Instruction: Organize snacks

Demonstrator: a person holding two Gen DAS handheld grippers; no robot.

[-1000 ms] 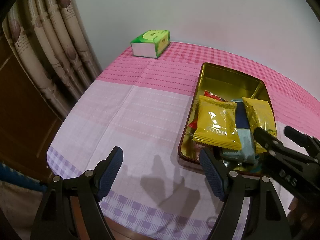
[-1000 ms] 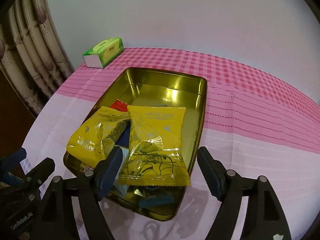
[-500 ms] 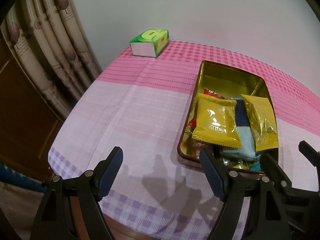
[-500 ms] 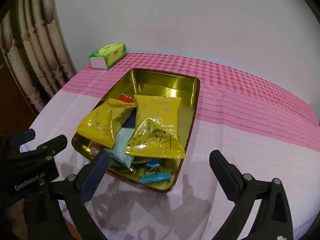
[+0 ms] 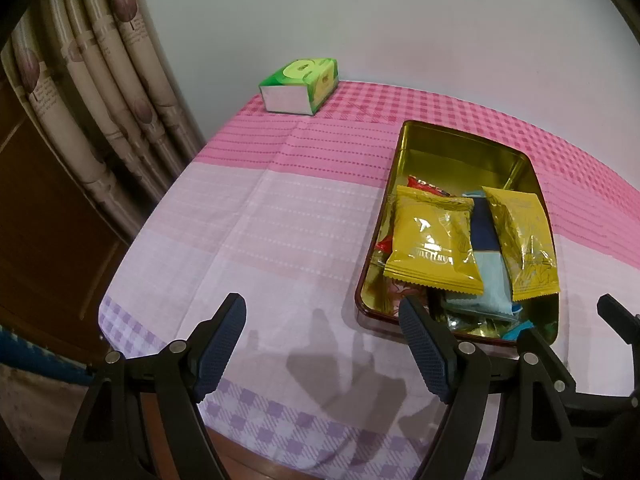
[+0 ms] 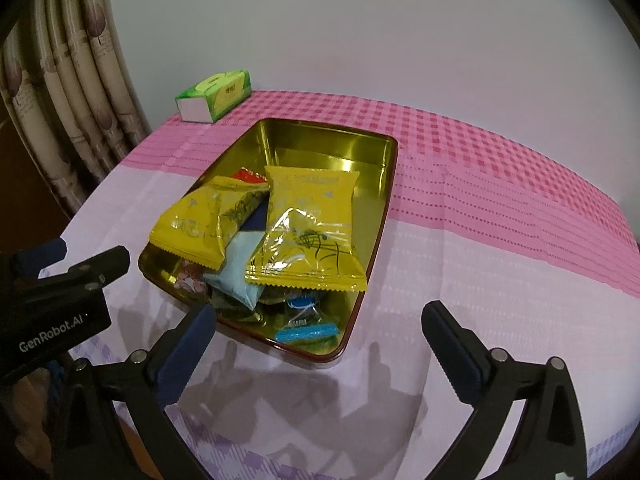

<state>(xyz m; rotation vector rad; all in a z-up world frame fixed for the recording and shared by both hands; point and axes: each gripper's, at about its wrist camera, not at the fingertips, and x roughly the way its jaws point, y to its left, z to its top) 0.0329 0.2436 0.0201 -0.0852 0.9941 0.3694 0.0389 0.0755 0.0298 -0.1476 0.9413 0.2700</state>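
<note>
Pink checked tabletop (image 6: pixel 500 216), gold tin (image 6: pixel 384 184) piled; my right gripper (image 6: pixel 320 340) jaws opening, empty, left gripper (image 5: pixel 322 344) wide, empty; yellow packets (image 6: pixel 312 232) may slide out.

Table (image 6: pixel 500 280): fills the lower and middle frame in both views, wall behind it.
Tin tray (image 6: pixel 384 184): on the table, centre of the right wrist view, right of centre in the left wrist view.
Snack packets (image 6: pixel 308 232): heaped in the tray's near half; two large ones (image 5: pixel 434 240) on top, side by side, smaller ones under and before them.
Tray's far half: bare.
Tissue box (image 5: pixel 300 86): far corner of the table, upper left of the tray, well apart from it.
Curtain (image 5: pixel 100 100): left edge, beside the table.
</note>
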